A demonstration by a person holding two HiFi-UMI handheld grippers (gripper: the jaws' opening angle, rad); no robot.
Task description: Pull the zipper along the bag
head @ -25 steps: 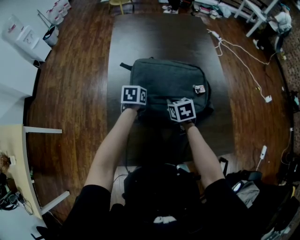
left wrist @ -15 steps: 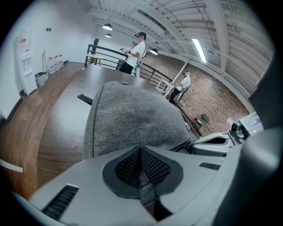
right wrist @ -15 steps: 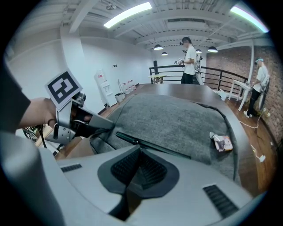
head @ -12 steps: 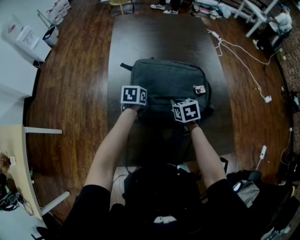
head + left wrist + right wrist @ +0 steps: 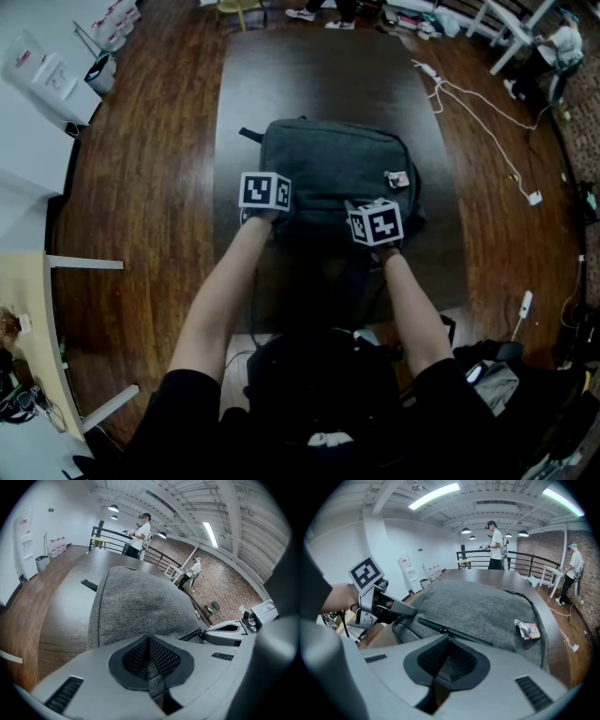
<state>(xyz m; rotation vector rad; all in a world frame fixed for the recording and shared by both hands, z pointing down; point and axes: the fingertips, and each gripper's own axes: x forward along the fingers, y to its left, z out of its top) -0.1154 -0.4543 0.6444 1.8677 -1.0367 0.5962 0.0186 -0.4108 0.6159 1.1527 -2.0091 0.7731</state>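
At the centre of the table (image 5: 281,75), the bag (image 5: 328,169) is pinched by the left gripper (image 5: 149,644); the right gripper (image 5: 449,641) is pressed shut. The zipper (image 5: 454,631) could be jammed by skewed pulling.

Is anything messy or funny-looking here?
A white cable snakes loose across the floor to the right of the table. A small tag lies crooked on the bag. Nothing looks spilled or broken.

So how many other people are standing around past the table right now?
2. One person stands by the railing beyond the table's far end; a second person stands off to the right near the brick wall. Others may be out of view.
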